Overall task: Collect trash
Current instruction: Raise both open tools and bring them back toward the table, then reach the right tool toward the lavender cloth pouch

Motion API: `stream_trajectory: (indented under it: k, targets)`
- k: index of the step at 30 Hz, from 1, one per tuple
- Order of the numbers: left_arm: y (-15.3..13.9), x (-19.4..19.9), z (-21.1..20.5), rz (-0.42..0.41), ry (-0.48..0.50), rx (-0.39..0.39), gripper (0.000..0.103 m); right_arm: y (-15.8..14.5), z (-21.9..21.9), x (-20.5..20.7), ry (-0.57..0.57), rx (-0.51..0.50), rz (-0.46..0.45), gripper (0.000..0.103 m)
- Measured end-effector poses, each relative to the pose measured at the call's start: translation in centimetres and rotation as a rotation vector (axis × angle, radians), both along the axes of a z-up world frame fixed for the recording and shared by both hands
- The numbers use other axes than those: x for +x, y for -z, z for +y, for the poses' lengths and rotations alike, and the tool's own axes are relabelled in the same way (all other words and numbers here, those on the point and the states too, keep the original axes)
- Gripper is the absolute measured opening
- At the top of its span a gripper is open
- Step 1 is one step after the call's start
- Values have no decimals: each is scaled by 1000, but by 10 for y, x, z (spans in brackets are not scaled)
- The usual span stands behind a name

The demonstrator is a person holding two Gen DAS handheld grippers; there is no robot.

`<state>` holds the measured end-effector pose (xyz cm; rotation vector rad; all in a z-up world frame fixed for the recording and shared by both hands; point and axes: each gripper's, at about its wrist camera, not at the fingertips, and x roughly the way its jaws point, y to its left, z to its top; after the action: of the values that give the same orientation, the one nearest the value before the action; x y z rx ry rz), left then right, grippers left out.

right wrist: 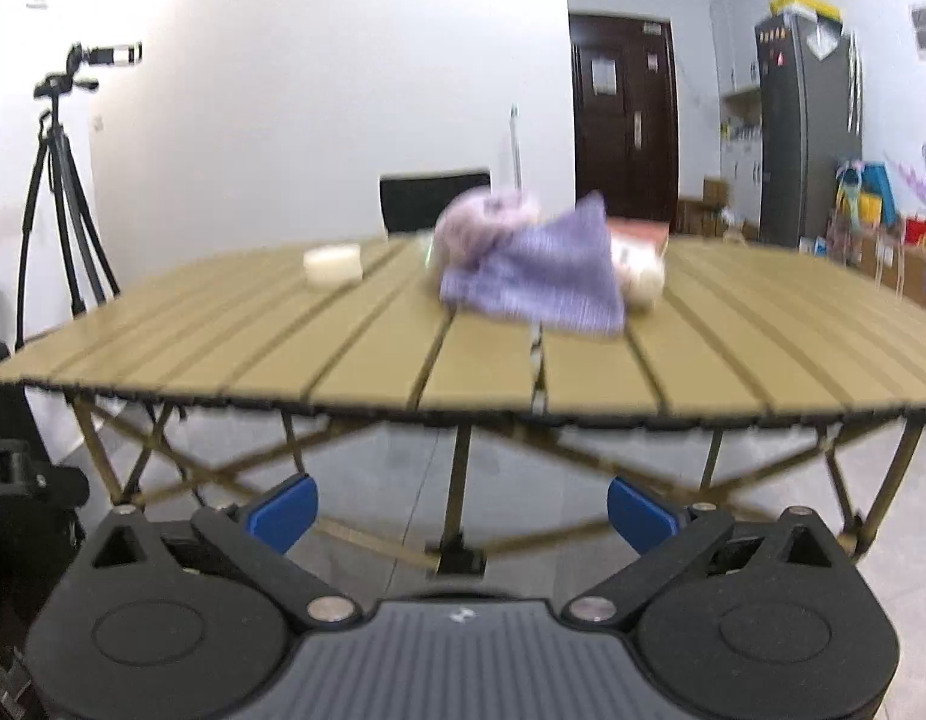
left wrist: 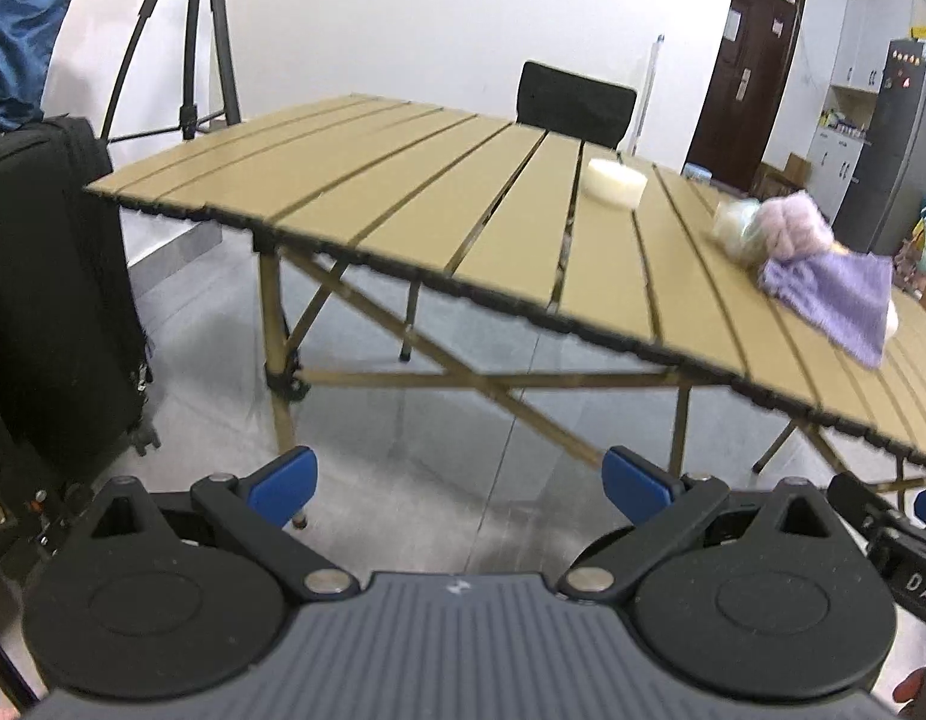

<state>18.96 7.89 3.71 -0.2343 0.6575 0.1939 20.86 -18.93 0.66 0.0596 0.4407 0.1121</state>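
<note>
You hold both grippers low, in front of the near edge of a folding slatted table (right wrist: 235, 354), neither one over the tabletop. Your left gripper (left wrist: 460, 483) has its blue-padded fingers (left wrist: 283, 483) spread wide with nothing between them, only grey floor beyond. Your right gripper (right wrist: 463, 507) is the same: fingers (right wrist: 640, 513) spread apart and empty, aimed at the table's crossed legs.

The trash sits in a loose heap on the tabletop, toward the far side. In the right wrist view it lies almost straight ahead: a purple cloth (right wrist: 547, 276) draped over a pinkish crumpled bundle (right wrist: 475, 222), with a pale, red-topped package (right wrist: 640, 264) just behind and right of the cloth; motion blur hides what it is. A little to the left of the heap, apart from it, stands a low, round white container (right wrist: 333, 264). From the left wrist view the heap lies far to your right.

Behind the table stands a black chair (right wrist: 433, 195). A tripod (right wrist: 55, 192) stands at the far left, and a dark wooden door (right wrist: 625, 114) and a grey fridge (right wrist: 808, 126) are at the far right.
</note>
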Motion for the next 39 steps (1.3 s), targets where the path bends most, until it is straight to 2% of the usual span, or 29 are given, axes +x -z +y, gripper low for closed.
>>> stream_trajectory:
  k: [13,19,29,32,36,39]
  targets:
    - [-37,47,-25,-92,36,10,103,-42,-30,49,36,-42,-163,103]
    - [-43,73,-37,-100,57,27,103,-42,-38,86,42,-75,-177,103]
    - [-48,117,-51,-95,86,63,103,-42,-24,138,15,-147,-179,102]
    - [-47,128,-51,-91,96,68,103,-39,-22,152,4,-139,-149,94]
    - [-42,134,-49,-74,90,47,103,-31,-14,164,-13,-156,-121,90]
    - [-39,132,-48,-64,89,40,103,-28,-9,167,-35,-156,-93,79]
